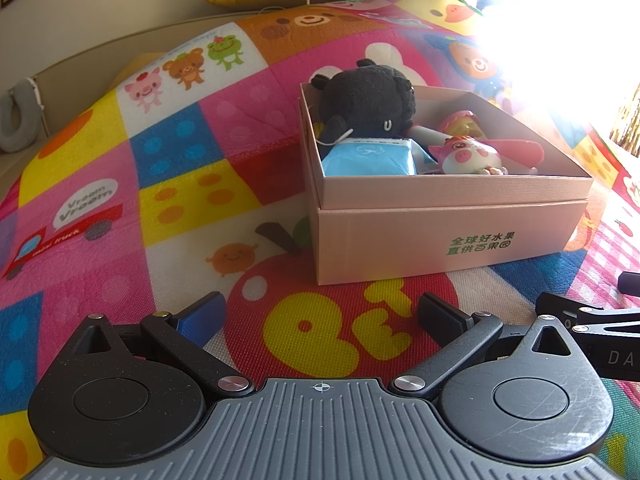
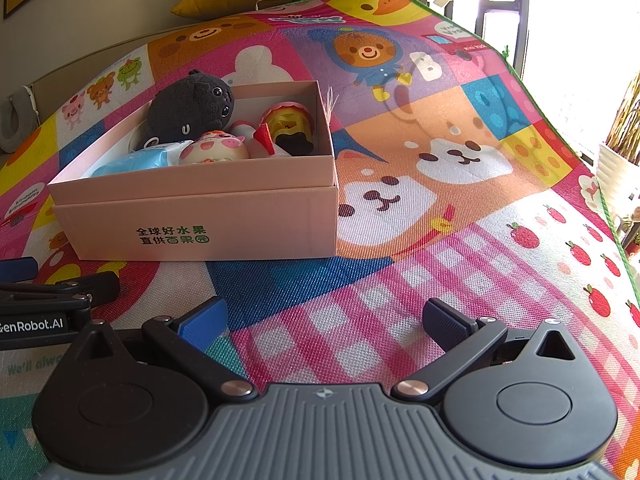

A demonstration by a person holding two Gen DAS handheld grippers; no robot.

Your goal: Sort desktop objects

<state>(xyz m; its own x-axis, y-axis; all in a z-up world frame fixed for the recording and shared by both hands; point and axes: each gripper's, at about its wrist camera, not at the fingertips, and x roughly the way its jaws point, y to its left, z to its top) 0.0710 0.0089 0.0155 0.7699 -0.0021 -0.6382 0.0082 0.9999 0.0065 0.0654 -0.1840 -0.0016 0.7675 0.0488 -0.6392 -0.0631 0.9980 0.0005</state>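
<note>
Resting low on the bright cartoon play mat [image 2: 420,208], the left claw [image 1: 320,316] and right claw [image 2: 326,320] are wide and empty. The pink cardboard box [image 2: 224,216] already holds the toys, so sorting looks finished; next, check for strays.

We lose the far right of the play mat [image 1: 168,168] in the left wrist view to window glare, which washes out its pattern and the box's [image 1: 440,240] far corner. Inside the box, the black plush [image 1: 366,100] hides whatever lies behind it, and the blue packet [image 1: 368,158] is partly covered by it. The pig figure [image 1: 466,156] masks most of the red-capped toy [image 1: 520,148]. The other gripper's body [image 1: 600,332] is cut off by the right edge there. The printed label on the packet is too small for us to read.
</note>
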